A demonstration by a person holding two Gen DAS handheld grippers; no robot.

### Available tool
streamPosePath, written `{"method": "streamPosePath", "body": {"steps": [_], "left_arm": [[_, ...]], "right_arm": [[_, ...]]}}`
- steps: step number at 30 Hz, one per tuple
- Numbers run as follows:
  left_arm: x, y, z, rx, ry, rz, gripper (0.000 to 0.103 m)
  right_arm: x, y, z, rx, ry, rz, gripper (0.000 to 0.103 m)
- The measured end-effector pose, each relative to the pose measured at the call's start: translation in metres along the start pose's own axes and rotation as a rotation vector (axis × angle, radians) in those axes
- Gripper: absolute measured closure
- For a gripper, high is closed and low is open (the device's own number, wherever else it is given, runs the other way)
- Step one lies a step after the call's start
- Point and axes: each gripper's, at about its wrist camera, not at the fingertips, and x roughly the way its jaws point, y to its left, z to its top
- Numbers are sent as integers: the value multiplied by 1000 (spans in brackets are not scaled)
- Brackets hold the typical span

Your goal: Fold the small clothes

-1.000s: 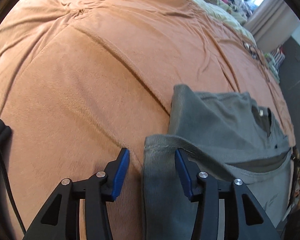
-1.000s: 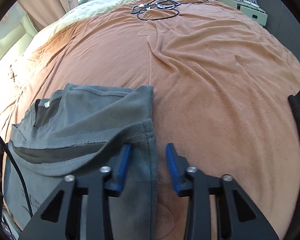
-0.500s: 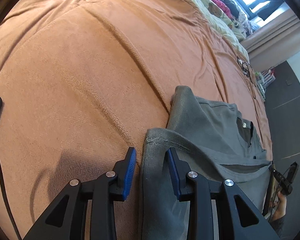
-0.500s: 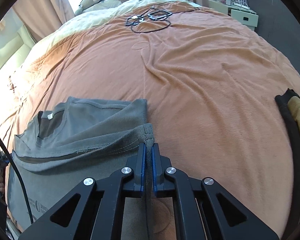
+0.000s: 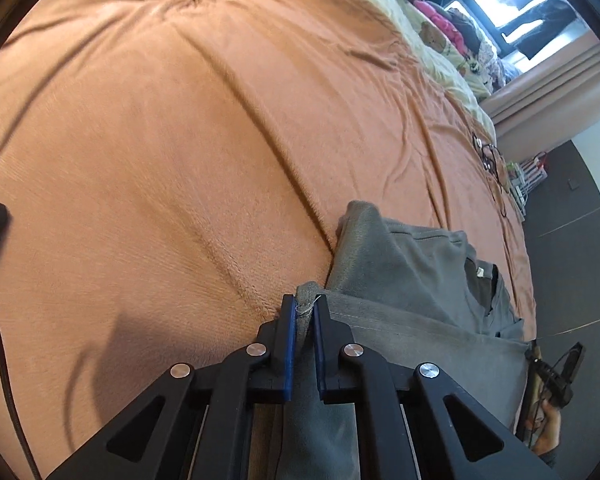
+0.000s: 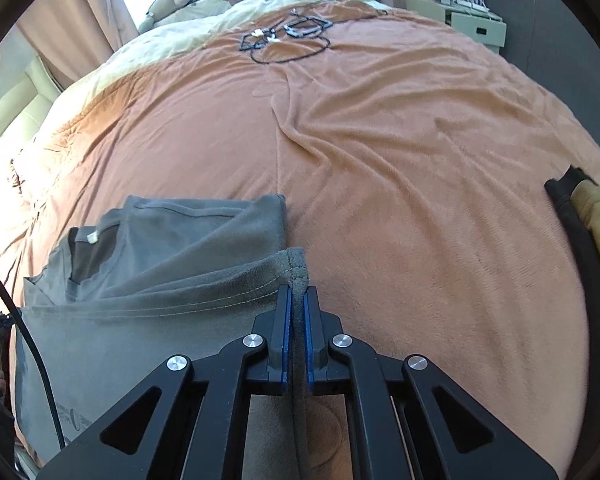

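Observation:
A grey T-shirt [image 5: 412,280] lies partly folded on the orange bedspread [image 5: 180,140], its collar and white label facing up. My left gripper [image 5: 304,304] is shut on the shirt's left hem corner, the cloth bunched between the blue pads. In the right wrist view the same grey T-shirt [image 6: 180,264] spreads to the left, and my right gripper [image 6: 297,296] is shut on its right hem corner, which stands up in a ridge between the pads. The bottom hem runs between the two pinched corners.
The orange bedspread [image 6: 400,160] stretches far ahead. A tangle of black cables [image 6: 288,36] lies near the pillows. A black and yellow garment [image 6: 588,232] sits at the right edge. A white storage box [image 6: 472,24] stands beyond the bed.
Both grippers have gone from open around the hem corners to shut on them, the right one first. The pinched cloth now stands up slightly between the pads.

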Motion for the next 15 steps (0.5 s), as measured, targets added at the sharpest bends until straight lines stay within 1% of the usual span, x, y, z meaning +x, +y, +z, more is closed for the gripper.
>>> {"method": "streamPosePath", "body": {"steps": [4, 11, 15], "left_arm": [[-22, -14, 0, 46, -48, 8, 95], [-71, -52, 4, 121, -160, 13, 95], [-90, -69, 13, 139, -218, 8, 95]], "right_arm": [[-24, 3, 1, -9, -34, 18, 101], [-69, 6, -1, -22, -100, 38, 101], [-92, 3, 6, -9, -142, 44, 101]]}}
